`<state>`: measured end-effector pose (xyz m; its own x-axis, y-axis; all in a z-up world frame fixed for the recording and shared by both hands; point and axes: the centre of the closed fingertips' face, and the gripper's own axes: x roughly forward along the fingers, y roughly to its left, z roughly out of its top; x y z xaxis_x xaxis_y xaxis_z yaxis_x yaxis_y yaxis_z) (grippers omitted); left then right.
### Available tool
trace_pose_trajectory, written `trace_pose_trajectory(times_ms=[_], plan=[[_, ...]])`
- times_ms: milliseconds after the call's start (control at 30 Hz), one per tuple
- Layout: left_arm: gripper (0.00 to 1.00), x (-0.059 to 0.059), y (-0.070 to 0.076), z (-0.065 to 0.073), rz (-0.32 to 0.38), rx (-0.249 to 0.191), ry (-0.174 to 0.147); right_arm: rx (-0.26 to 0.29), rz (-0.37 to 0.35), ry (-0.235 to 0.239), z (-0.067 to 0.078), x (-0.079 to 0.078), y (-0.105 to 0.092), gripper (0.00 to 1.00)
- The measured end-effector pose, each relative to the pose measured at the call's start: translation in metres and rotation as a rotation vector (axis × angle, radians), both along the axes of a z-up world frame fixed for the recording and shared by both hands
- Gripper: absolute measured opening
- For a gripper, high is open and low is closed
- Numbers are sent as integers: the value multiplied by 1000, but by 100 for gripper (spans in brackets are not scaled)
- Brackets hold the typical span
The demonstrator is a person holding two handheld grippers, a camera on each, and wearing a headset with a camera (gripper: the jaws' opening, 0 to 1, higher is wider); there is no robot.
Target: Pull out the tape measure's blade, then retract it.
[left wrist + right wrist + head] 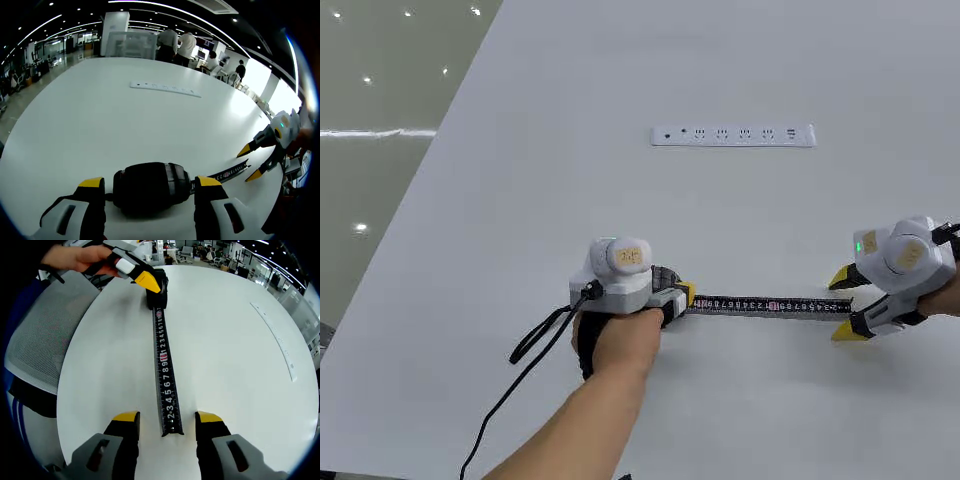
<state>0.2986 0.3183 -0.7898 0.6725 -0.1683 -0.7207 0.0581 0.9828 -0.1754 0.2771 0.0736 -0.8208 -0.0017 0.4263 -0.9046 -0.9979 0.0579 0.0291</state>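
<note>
White matte table (520,230), smooth + flat, left edge runs diagonal w/ glossy floor (380,120) beyond; lots of open room far and left. Left gripper (149,182) clamped on tape measure (151,195), black rounded case btwn yellow-tipped jaws, near-centre of table. Blade (770,305) lies pulled out flat to the right, thin black strip w/ white numbers. Right gripper (166,416) jaws apart, either side of blade end, not touching it. White power strip (733,135), long + flat, far side, well apart. Black cable (520,375) trails near-left. Grey mesh chair (42,340) by table edge.
</note>
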Motion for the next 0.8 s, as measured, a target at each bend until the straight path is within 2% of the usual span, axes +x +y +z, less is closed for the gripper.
trace_pose_trajectory(times_ms=[100, 800], plan=[[68, 0, 1, 0, 4, 2, -1, 0, 11, -3, 0, 0, -2, 36], [63, -1, -2, 1, -5, -3, -3, -16, 19, -31, 0, 4, -14, 18]])
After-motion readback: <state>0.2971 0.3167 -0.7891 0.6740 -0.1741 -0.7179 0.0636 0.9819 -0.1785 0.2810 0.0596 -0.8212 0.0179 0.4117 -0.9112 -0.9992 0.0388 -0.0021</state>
